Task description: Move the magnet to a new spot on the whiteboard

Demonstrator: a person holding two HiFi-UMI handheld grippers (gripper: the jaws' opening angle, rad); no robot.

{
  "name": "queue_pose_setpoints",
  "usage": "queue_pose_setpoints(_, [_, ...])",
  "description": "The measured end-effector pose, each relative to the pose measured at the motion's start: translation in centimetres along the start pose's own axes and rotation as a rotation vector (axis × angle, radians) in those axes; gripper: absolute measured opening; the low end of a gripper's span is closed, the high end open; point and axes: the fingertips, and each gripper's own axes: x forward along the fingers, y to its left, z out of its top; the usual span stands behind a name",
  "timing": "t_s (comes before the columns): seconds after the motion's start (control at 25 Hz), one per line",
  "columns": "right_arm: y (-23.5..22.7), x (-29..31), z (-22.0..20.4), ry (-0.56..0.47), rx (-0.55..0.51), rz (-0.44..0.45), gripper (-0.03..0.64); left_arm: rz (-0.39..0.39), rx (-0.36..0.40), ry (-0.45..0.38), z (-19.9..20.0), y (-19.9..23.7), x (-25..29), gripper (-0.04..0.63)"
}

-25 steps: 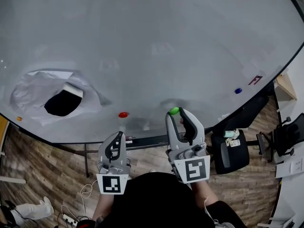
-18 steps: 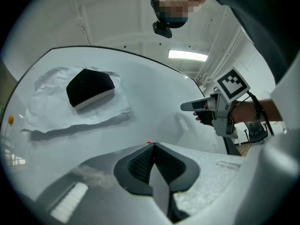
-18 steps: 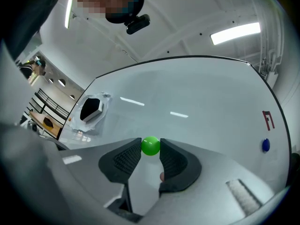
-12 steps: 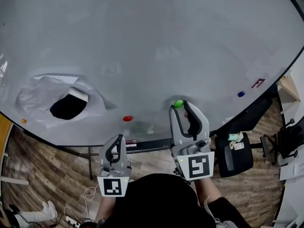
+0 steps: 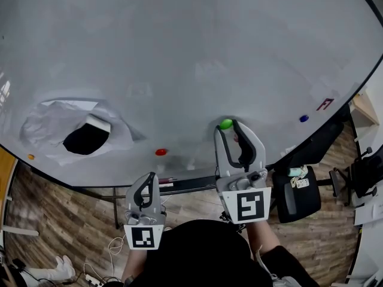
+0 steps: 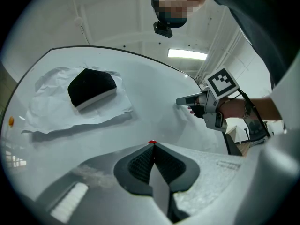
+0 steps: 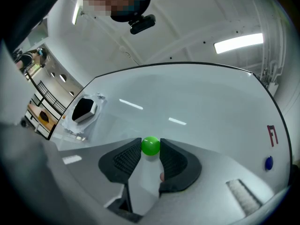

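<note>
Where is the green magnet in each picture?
Head view: the green magnet is right of centre on the whiteboard, at the tip of the right gripper.
Left gripper view: not visible; no green shows at the right gripper's tip.
Right gripper view: lower middle, gripped between the jaws.
Shared landmark: the black block on its crumpled white sheet.

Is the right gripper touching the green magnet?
Touching. The right gripper view shows both pads of the right gripper pressed against the green magnet, with no gap on either side.
</note>
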Motion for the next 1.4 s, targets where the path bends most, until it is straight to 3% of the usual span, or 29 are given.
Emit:
queue_pose_setpoints(0.92, [-0.4,0.9,0.0,-0.005,-0.008,-0.015,0.126,0.013,-0.007,0.019,-0.8,0.3,-0.1,0.002])
queue_pose_setpoints(1.4, [-0.4,1.1,-0.1,0.010,-0.047,-0.071,0.126,0.011,-0.012,0.027,-1.4,0.8,-0.2,0.002])
